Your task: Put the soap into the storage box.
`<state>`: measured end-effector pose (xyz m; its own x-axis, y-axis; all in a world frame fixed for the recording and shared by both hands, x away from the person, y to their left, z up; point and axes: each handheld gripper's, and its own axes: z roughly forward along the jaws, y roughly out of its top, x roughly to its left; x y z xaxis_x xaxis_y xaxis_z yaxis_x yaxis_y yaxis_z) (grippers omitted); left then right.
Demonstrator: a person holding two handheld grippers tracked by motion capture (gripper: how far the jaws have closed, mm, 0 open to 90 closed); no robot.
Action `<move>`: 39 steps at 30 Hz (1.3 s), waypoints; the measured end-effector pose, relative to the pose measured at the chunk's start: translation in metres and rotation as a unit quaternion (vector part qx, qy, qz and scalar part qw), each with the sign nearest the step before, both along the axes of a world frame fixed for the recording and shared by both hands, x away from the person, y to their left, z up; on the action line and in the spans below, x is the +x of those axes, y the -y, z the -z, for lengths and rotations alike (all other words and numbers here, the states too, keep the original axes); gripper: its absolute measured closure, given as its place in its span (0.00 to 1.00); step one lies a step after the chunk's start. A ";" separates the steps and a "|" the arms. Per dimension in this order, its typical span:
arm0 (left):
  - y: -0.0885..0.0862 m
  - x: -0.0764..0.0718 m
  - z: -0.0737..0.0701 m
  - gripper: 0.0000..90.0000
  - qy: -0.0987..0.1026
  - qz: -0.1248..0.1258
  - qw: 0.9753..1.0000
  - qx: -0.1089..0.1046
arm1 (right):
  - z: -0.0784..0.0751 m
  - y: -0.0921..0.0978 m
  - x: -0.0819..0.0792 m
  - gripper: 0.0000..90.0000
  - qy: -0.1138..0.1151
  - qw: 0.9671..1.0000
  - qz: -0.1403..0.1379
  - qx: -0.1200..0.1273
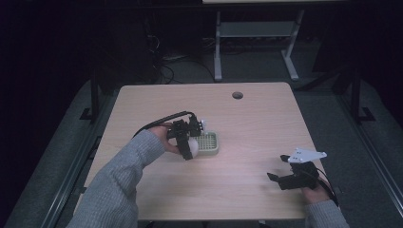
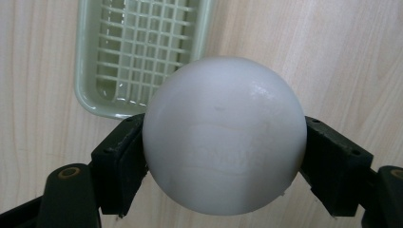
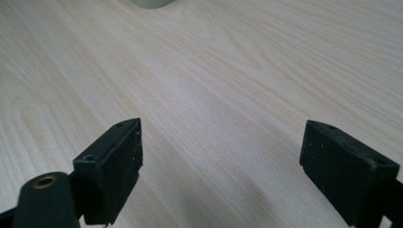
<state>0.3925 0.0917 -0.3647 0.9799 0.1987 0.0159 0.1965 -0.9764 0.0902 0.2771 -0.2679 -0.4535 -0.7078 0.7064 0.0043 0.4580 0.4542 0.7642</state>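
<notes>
Left gripper [image 1: 190, 146]: clamped on a white ball [image 2: 223, 135], one black pad against each side at the widest part, so the round thing cannot roll out. Held above the worktop [image 1: 247, 142] near the middle of its left half, just at the near-left side of a pale green basket [image 2: 142, 52]. Ball off the wood, partly over the basket's rim in the left gripper view, not yet inside the gridded floor. Judged: a carry toward the basket, with the grip kept at the ball's equator for a clean release straight down. Basket lying flat and open side up, well back from every edge of the worktop, ready to catch the ball and stop it rolling.

Right gripper [image 1: 285, 176]: jaws spread wide, nothing between them, bare wood grain ahead in the right gripper view. Parked low near the worktop's near-right corner, well apart from the basket, seemingly out of the way and idle while the other hand works. Basket's corner [image 3: 151, 4] just visible at the top edge of that view.

Likely risk: a release too close to the rim, ball bouncing off onto the wood.
</notes>
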 end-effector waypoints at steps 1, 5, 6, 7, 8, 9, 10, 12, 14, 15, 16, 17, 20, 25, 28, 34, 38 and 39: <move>0.001 0.001 0.000 0.25 0.000 -0.001 1.000 0.001 | 0.000 0.000 0.000 0.15 0.000 1.000 0.000 0.000; 0.003 0.004 -0.001 0.25 0.000 -0.002 1.000 -0.003 | 0.000 0.000 0.000 0.15 0.000 1.000 0.000 0.000; 0.006 0.006 -0.001 0.25 0.000 -0.001 1.000 -0.001 | 0.000 0.000 0.000 0.15 0.001 1.000 -0.001 -0.001; 0.007 0.007 0.000 0.25 0.001 0.002 1.000 0.001 | 0.000 0.000 0.000 0.15 0.001 1.000 -0.001 0.000; 0.008 0.008 0.000 0.25 -0.001 0.001 1.000 0.002 | 0.000 0.000 0.000 0.15 0.001 1.000 -0.001 0.000; 0.009 0.009 0.000 0.25 0.000 0.003 1.000 0.004 | 0.000 0.000 0.000 0.15 0.001 1.000 0.000 0.000; 0.009 0.009 0.000 0.25 0.000 0.003 1.000 0.004 | 0.000 0.000 0.000 0.15 0.001 1.000 0.000 0.000; 0.013 0.013 -0.001 0.25 0.001 0.001 1.000 0.004 | -0.001 0.000 0.000 0.15 0.001 1.000 -0.001 0.000; 0.015 0.015 -0.002 0.25 0.002 0.001 1.000 0.001 | -0.001 0.000 0.001 0.15 0.001 1.000 -0.001 0.000; 0.016 0.017 -0.003 0.25 0.001 0.002 1.000 0.000 | -0.001 0.000 0.001 0.15 0.001 1.000 0.000 0.001; 0.018 0.018 -0.003 0.25 0.003 0.003 1.000 0.003 | -0.001 0.000 0.001 0.15 0.001 1.000 0.000 0.001; 0.019 0.019 -0.003 0.25 0.003 0.005 1.000 0.004 | -0.001 0.000 0.001 0.15 0.001 1.000 0.000 0.001; 0.023 0.022 -0.005 0.25 0.005 0.006 1.000 0.005 | -0.001 0.001 0.001 0.15 0.001 1.000 0.001 0.002; 0.028 0.027 -0.005 0.25 0.003 0.004 1.000 -0.001 | -0.002 0.001 0.001 0.15 0.001 1.000 0.001 0.002; 0.030 0.031 -0.002 0.25 0.003 0.001 1.000 0.002 | -0.002 0.001 0.001 0.15 0.003 1.000 0.002 0.005; 0.033 0.039 0.001 0.25 0.000 -0.002 1.000 0.004 | -0.002 0.000 0.001 0.15 0.003 1.000 0.002 0.005; 0.036 0.043 0.004 0.25 -0.003 -0.005 1.000 0.003 | -0.002 0.000 0.002 0.15 0.003 1.000 0.001 0.005; 0.036 0.044 0.005 0.25 -0.003 -0.004 1.000 0.006 | -0.002 0.000 0.002 0.15 0.004 1.000 0.001 0.005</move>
